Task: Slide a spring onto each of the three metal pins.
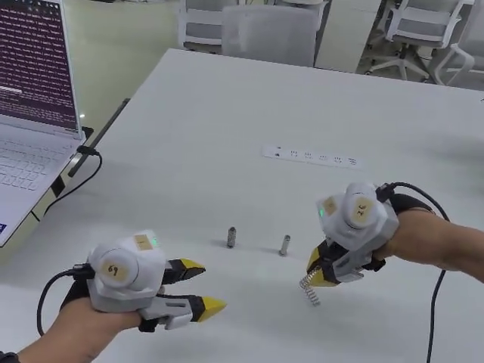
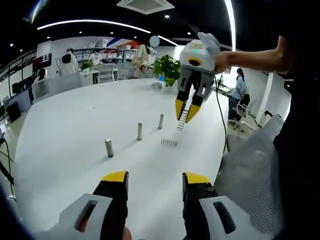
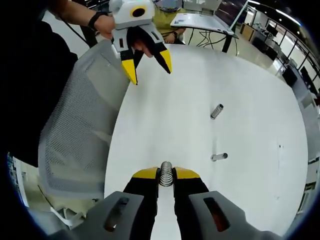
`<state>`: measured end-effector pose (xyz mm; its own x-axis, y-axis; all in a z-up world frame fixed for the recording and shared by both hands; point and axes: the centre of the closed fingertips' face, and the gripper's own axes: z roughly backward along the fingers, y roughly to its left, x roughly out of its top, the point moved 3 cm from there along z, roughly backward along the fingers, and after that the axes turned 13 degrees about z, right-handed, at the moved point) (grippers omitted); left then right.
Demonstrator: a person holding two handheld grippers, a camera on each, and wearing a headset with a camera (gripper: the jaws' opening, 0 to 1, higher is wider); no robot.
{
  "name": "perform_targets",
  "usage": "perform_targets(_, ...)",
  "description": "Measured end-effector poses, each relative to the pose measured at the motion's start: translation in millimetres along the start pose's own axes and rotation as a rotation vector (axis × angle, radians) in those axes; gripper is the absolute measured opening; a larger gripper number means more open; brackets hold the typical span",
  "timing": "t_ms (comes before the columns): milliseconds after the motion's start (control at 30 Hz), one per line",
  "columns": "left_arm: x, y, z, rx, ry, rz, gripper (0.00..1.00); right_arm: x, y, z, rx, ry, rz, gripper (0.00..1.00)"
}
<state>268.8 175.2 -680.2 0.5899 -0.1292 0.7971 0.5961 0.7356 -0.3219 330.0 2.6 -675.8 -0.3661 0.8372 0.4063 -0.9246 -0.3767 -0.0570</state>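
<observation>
My right gripper (image 1: 321, 274) is shut on a small steel spring (image 1: 308, 290) that hangs from its yellow tips just above the white table (image 1: 227, 113). In the right gripper view the spring (image 3: 166, 173) sits end-on between the jaws. Left of it stand a pin wearing a spring (image 1: 232, 237) and a bare metal pin (image 1: 285, 244). The left gripper view shows the sprung pin (image 2: 108, 147), two bare pins (image 2: 139, 131) (image 2: 160, 121) and a loose spring (image 2: 168, 142) lying flat. My left gripper (image 1: 200, 286) hovers open and empty at the near left.
A white power strip (image 1: 310, 157) lies mid-table beyond the pins. An open laptop (image 1: 30, 113) with a black cable (image 1: 79, 170) occupies the left edge. Office chairs (image 1: 268, 30) stand past the far edge. A grey mesh chair back (image 3: 80, 125) is close beside me.
</observation>
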Motion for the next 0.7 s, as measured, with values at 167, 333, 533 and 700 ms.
perform_targets(167, -3.1, 10.2, 11.7, 0.039, -0.006, 0.022, 0.43, -4.0, -6.7, -1.1, -0.008, 0.005, -0.010, 0.08)
perform_targets(333, -7.7, 16.8, 21.4, 0.064, -0.010, 0.043, 0.47, -4.9, -12.3, -1.3, -0.012, 0.006, -0.016, 0.08)
perform_targets(533, -13.0, 21.0, 28.2, 0.081, -0.002, 0.058, 0.54, -4.8, -22.2, -1.4, -0.021, 0.009, -0.022, 0.08)
perform_targets(700, -16.7, 25.1, 32.6, 0.089, 0.001, 0.079, 0.60, -5.2, -32.9, -1.1, -0.028, 0.016, -0.026, 0.08)
